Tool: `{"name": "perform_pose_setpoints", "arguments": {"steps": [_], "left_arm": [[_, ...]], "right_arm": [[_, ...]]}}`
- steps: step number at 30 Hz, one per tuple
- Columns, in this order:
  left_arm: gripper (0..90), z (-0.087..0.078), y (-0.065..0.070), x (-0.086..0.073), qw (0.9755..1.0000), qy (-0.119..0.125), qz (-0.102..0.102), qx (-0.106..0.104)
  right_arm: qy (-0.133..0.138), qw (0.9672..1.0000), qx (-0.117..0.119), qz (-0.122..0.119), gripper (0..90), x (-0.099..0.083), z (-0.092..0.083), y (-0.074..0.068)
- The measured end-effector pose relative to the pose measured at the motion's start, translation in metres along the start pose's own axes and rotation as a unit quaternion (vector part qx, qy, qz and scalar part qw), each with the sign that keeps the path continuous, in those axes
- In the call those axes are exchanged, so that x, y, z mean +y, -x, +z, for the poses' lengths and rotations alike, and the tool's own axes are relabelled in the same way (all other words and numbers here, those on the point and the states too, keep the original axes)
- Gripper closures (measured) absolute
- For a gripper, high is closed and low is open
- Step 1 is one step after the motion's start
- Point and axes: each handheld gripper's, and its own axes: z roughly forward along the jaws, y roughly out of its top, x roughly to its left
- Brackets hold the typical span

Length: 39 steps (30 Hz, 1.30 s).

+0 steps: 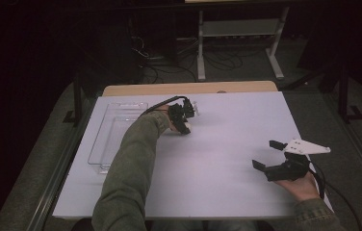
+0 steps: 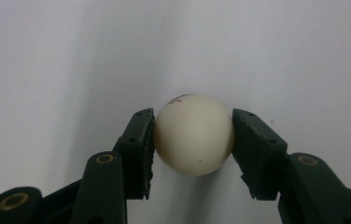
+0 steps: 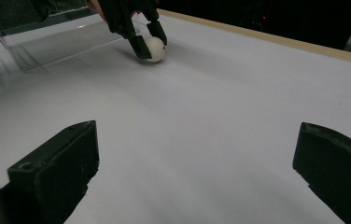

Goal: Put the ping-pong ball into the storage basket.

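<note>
A cream-white ball point(image 2: 193, 140) with a small red mark on top rests on the white table point(image 1: 232, 125). My left gripper point(image 2: 193, 114) is shut on it, one black pad pressing each side. In the right gripper view the ball point(image 3: 155, 49) sits far off between the left gripper's point(image 3: 151, 45) downward-pointing jaws. In the high view the left gripper point(image 1: 186, 126) is at the table's far middle, at the end of a green sleeve. My right gripper point(image 1: 267, 154) rests near the front right in a bare hand. It stands open over bare table point(image 3: 197, 163).
A clear plastic tray point(image 1: 100, 139) lies along the table's left side, just left of the left gripper, also seen as the tray point(image 3: 57, 44) beyond the ball. The table's wooden far edge point(image 1: 188, 88) borders a dark floor with cables and a metal stand point(image 1: 239, 29).
</note>
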Motion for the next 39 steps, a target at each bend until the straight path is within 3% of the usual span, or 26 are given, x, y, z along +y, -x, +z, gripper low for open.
{"name": "perform_pose_setpoints", "arguments": {"steps": [18, 23, 29, 35, 39], "left_arm": [[50.7, -0.027, 0.009, 0.001, 0.9999, 0.006, 0.009, 0.007], [50.9, -0.036, 0.013, 0.006, 0.9998, -0.008, 0.008, 0.016], [50.9, -0.046, 0.018, 0.008, 0.9998, 0.001, 0.013, 0.014], [50.9, -0.054, 0.020, 0.008, 1.0000, 0.007, 0.000, 0.006], [50.9, -0.062, 0.024, 0.011, 0.9999, 0.014, 0.001, 0.002]], "right_arm": [[-0.002, 1.0000, 0.006, -0.005, 0.0, 0.001, 0.002, -0.003], [0.000, 1.0000, 0.006, -0.007, 0.0, 0.002, 0.002, -0.003], [0.001, 0.9999, 0.009, -0.009, 0.0, 0.002, 0.003, -0.005], [-0.004, 0.9999, 0.012, -0.009, 0.0, 0.002, 0.005, -0.005], [-0.003, 0.9999, 0.013, -0.010, 0.0, 0.002, 0.005, -0.006]]}}
